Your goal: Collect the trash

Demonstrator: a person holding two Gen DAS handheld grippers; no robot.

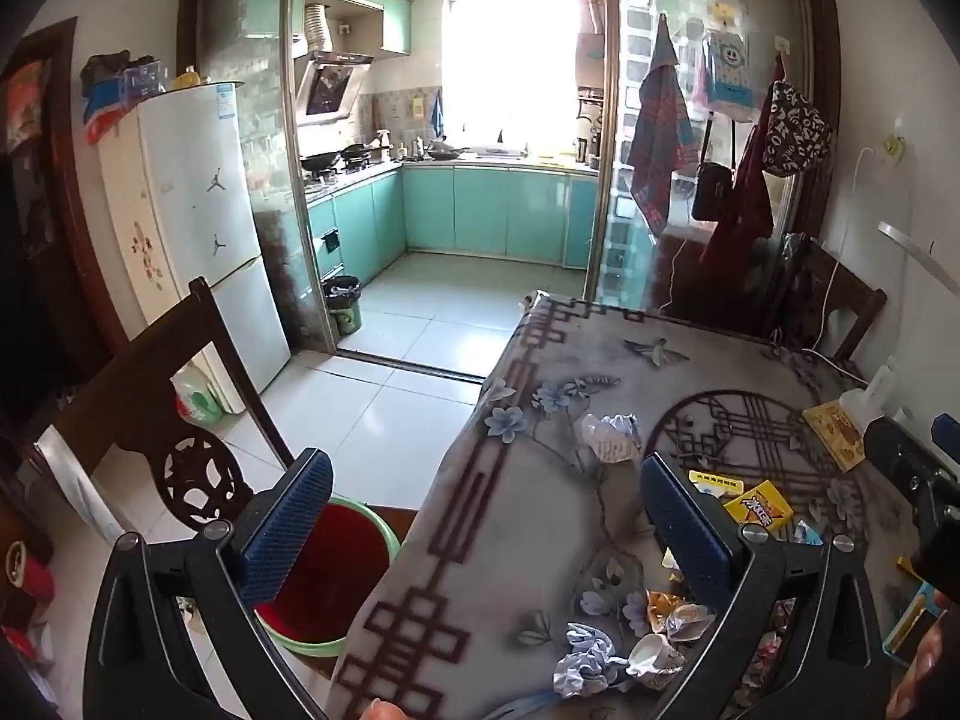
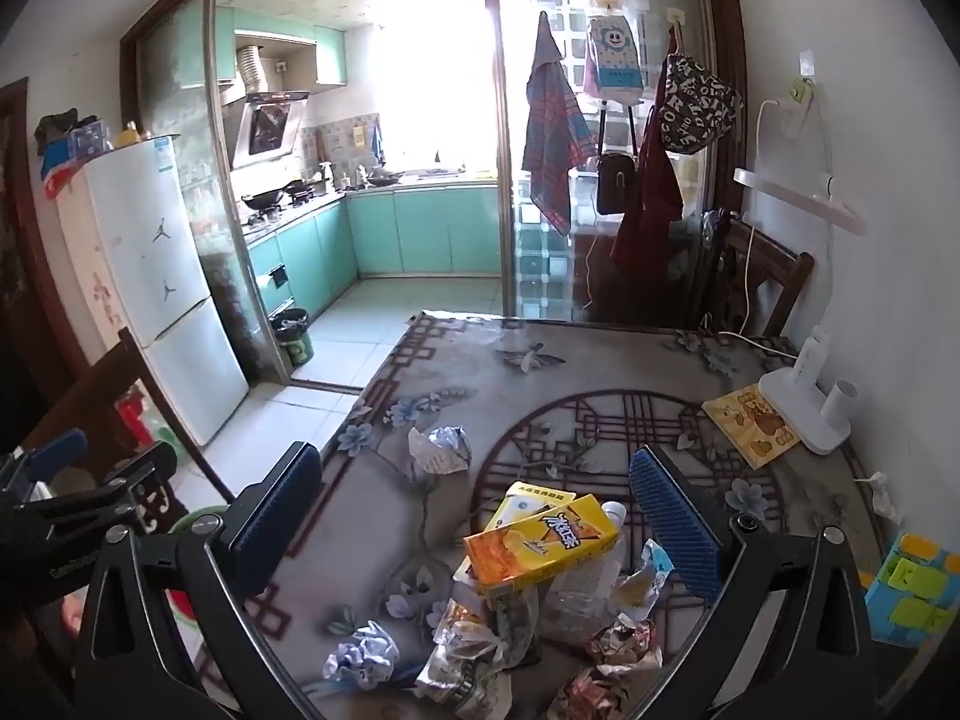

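Trash lies on the patterned table (image 2: 600, 360): a yellow drink carton (image 2: 543, 546) on top of a clear plastic bottle (image 2: 585, 588), crumpled wrappers (image 2: 474, 654), a blue-white paper ball (image 2: 363, 657) and a crumpled paper (image 2: 439, 450) farther off. My right gripper (image 2: 474, 516) is open and empty, jaws wide around the carton pile from above. My left gripper (image 1: 486, 528) is open and empty over the table's left edge, with paper balls (image 1: 585, 660) and the carton (image 1: 757, 510) to its right. A green bin with a red liner (image 1: 336, 576) stands on the floor below the left finger (image 1: 288, 534).
A dark wooden chair (image 1: 150, 396) stands left of the table, another (image 2: 762, 282) at the far right. A white lamp base (image 2: 804, 408), a yellow booklet (image 2: 750, 423) and a blue-green toy (image 2: 912, 594) sit by the wall. A fridge (image 1: 198, 228) stands left.
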